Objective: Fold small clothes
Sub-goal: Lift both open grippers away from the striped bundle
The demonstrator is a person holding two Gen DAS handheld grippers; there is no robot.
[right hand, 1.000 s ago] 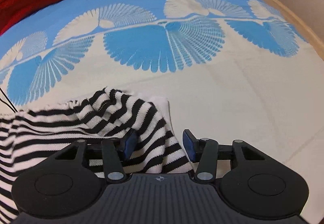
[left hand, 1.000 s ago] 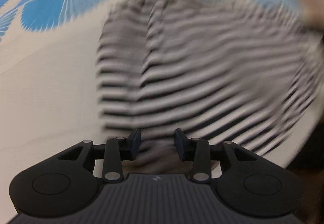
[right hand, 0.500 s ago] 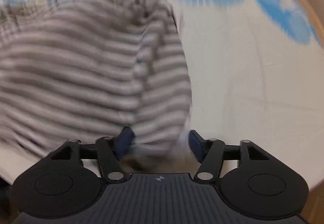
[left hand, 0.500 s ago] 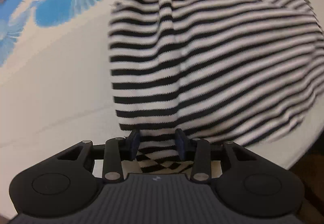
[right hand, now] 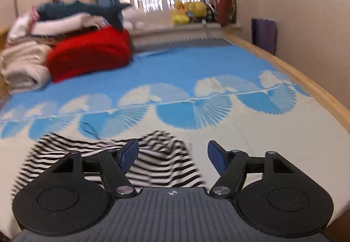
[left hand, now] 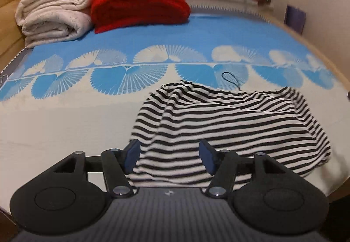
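Observation:
A small black-and-white striped garment (left hand: 229,123) lies rumpled on the bed near its front edge; it also shows in the right wrist view (right hand: 153,161), blurred. My left gripper (left hand: 169,156) is open just above the garment's near left part, holding nothing. My right gripper (right hand: 172,156) is open over the garment's right end, holding nothing. A thin black cord loop (left hand: 231,80) lies just behind the garment.
The bed has a blue and cream fan-patterned cover (left hand: 153,71). A folded red blanket (left hand: 140,5) and cream folded blankets (left hand: 52,14) are stacked at the far left. The wooden bed frame (right hand: 306,88) runs along the right. Plush toys (right hand: 188,11) sit on the windowsill.
Both grippers opened and let go of the striped garment, then pulled back and tilted up, so the whole bed is in view. The garment now lies on the bed.

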